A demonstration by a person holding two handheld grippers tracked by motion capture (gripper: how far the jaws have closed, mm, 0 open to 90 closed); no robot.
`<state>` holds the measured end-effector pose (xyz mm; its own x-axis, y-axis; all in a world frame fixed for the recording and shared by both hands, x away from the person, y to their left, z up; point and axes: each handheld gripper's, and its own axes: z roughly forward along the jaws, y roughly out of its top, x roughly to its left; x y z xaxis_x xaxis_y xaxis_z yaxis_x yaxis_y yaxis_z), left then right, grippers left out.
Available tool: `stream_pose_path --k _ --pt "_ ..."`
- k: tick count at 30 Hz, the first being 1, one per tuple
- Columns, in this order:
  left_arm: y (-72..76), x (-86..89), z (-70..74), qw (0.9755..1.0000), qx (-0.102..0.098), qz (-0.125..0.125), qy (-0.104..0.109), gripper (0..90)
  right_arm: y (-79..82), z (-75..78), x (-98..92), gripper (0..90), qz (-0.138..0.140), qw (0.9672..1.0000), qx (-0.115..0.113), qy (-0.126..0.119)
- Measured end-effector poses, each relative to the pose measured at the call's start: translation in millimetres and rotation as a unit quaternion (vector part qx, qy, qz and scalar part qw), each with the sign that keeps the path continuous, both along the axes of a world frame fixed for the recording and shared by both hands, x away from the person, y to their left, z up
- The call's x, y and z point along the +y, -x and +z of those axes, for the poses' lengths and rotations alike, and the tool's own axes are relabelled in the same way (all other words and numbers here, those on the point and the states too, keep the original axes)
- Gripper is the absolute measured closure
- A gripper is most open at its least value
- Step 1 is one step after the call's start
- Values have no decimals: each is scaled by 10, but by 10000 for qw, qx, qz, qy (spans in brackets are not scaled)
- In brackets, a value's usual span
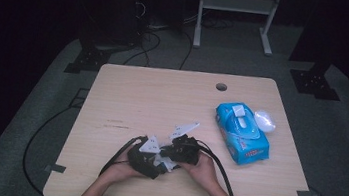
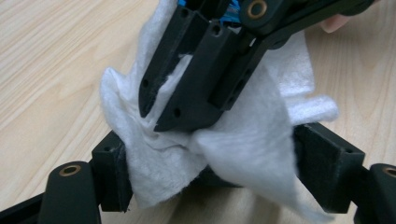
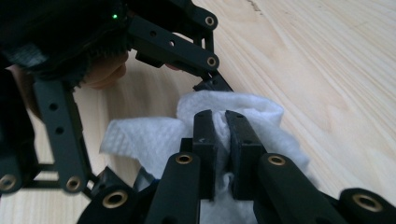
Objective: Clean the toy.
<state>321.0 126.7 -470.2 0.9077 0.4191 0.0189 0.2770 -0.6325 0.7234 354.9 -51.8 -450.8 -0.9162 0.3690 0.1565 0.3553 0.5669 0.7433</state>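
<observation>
- Two grippers are met low in the middle of the high view, above the near edge of the bench (image 1: 128,92), each held by a hand.
- One white wipe (image 2: 243,154) is stretched between the spread jaws of the left gripper (image 2: 210,163); cloth is seen bunched against both jaws, low in the left gripper view.
- Whether the left jaws are pressed on the cloth cannot be told.
- The right gripper (image 3: 218,123) is seen with jaws clenched on a fold of the wipe (image 3: 140,137), at the centre of the right gripper view.
- In the left gripper view, the right gripper (image 2: 154,112) is seen coming down from the top, with its jaws nipped into the cloth.
- A blue wipe pack (image 1: 241,132) is lain at the right of the bench, well apart from the grippers.
- A crumpled white piece (image 1: 264,120) is seen just beside the pack's upper right.
</observation>
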Motion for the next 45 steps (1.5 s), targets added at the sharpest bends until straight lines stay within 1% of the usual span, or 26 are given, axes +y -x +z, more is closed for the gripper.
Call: stream_pose_path --k 2,4,8,10,11,12,15,16,18,19,21,22,23,24,25,27,28,30,32,34,36,38,39,42,43,45 --pt "2 -7 -2 10000 -23 -18 4 235 -33 1 -36 824 -31 10000 84 36" --pt "3 -22 -2 10000 -49 -28 -25 237 -62 2 -144 824 -116 9999 92 32" --pt "-3 -35 -1 10000 -51 -35 -30 237 -139 23 -372 824 -520 9986 74 39" --pt "-1 -38 0 10000 -56 -27 -38 237 -162 23 -392 826 -592 9982 111 44" --pt "-2 -36 0 10000 -53 -31 -40 237 -155 22 -368 826 -604 9981 130 31" --pt "-4 -35 -1 10000 -43 -35 -34 237 -140 18 -328 825 -529 9985 111 32" --pt "-2 -34 -2 10000 -28 -19 -16 237 -67 3 -193 824 -275 9996 -53 86" --pt "3 -35 -1 10000 -32 -10 -22 237 -61 8 -187 824 -242 9996 -124 120" --pt "1 -38 1 10000 -50 -28 -46 237 -69 11 -207 823 -240 9996 -74 116" --pt "0 -39 0 10000 -51 -29 -43 237 -103 19 -312 823 -346 9994 19 54" --pt "-4 -39 -2 10000 -47 -34 -33 237 -134 34 -424 824 -501 9987 36 65" --pt "-4 -38 -2 10000 -47 -35 -34 238 -178 38 -587 824 -719 9972 -4 215" --pt "-3 -37 -2 10000 -49 -34 -36 238 -178 38 -587 824 -719 9972 -4 215" --pt "-3 -34 1 10000 -54 -42 -62 238 -198 25 -650 825 -772 9967 -15 267" --pt "-2 -34 1 10000 -47 -35 -57 237 -224 3 -751 826 -860 9959 57 278" --pt "-4 -36 0 10000 -45 -37 -46 237 -242 -18 -862 826 -999 9947 120 223" --pt "-4 -41 -1 10000 -52 -29 -50 237 -231 -20 -874 826 -1071 9939 123 220" --pt "-3 -47 -1 10000 -57 -26 -61 237 -221 -19 -855 826 -1050 9942 108 193" --pt "-2 -46 2 9999 -52 -23 -82 236 -178 -14 -752 826 -902 9959 78 84" --pt "0 -45 0 10000 -47 -7 -54 237 -161 6 -687 824 -792 9968 -41 142" --pt "-3 -42 0 10000 -54 -25 -66 237 -167 4 -701 824 -801 9967 -5 144" --pt "-1 -40 1 10000 -49 -21 -68 237 -194 -17 -791 824 -908 9956 19 214" --pt "-1 -39 1 10000 -54 -24 -74 237 -212 -47 -902 824 -1005 9947 62 208" --pt "2 -44 -3 10000 -46 -14 -44 237 -208 -89 -1096 826 -1300 9912 155 202" --pt "2 -45 -3 10000 -47 -13 -46 237 -197 -103 -1163 826 -1365 9902 241 145" --pt "1 -47 -2 10000 -43 -12 -44 237 -169 -99 -1179 826 -1331 9906 323 60"
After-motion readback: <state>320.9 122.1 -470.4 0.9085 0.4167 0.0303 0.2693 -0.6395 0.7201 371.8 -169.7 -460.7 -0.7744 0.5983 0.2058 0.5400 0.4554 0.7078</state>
